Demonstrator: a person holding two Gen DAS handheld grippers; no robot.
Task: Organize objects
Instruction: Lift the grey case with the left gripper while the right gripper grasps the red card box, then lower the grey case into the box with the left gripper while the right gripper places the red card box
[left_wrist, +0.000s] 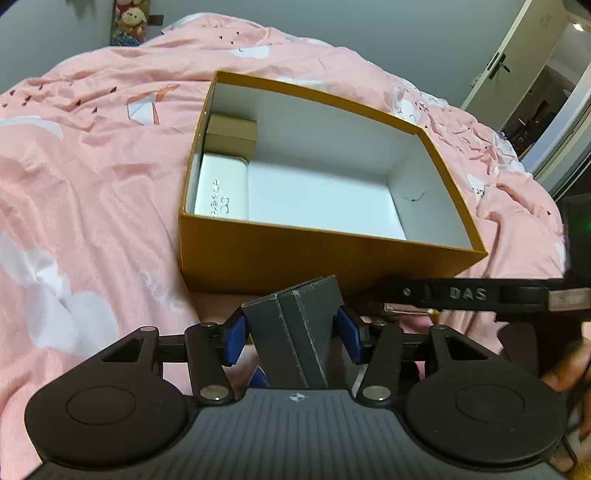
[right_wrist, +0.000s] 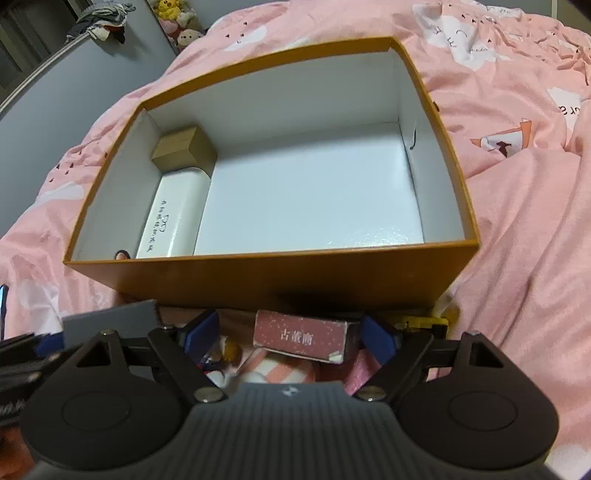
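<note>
An orange cardboard box (left_wrist: 332, 258) (right_wrist: 277, 280) with a white inside stands open on the pink bed. A small brown box (left_wrist: 231, 134) (right_wrist: 183, 147) and a white lettered box (left_wrist: 221, 188) (right_wrist: 173, 218) lie along its left wall. My left gripper (left_wrist: 291, 338) is open in front of the orange box. A dark grey box (left_wrist: 295, 332) (right_wrist: 110, 321) stands tilted between its blue pads (left_wrist: 234, 341), which sit close beside it. My right gripper (right_wrist: 290, 336) is open over a dusty-pink lettered box (right_wrist: 301, 336). Its left pad (right_wrist: 201, 334) is well clear of that box.
Small items lie under the right gripper: a pink striped piece (right_wrist: 284, 369), a little toy (right_wrist: 229, 349), something yellow (right_wrist: 421, 321). A black bar lettered DAS (left_wrist: 465, 293) crosses at the right, above a hand (left_wrist: 565, 373). Rumpled pink bedding (left_wrist: 92, 221) surrounds the box; a door (left_wrist: 517, 55) stands far right.
</note>
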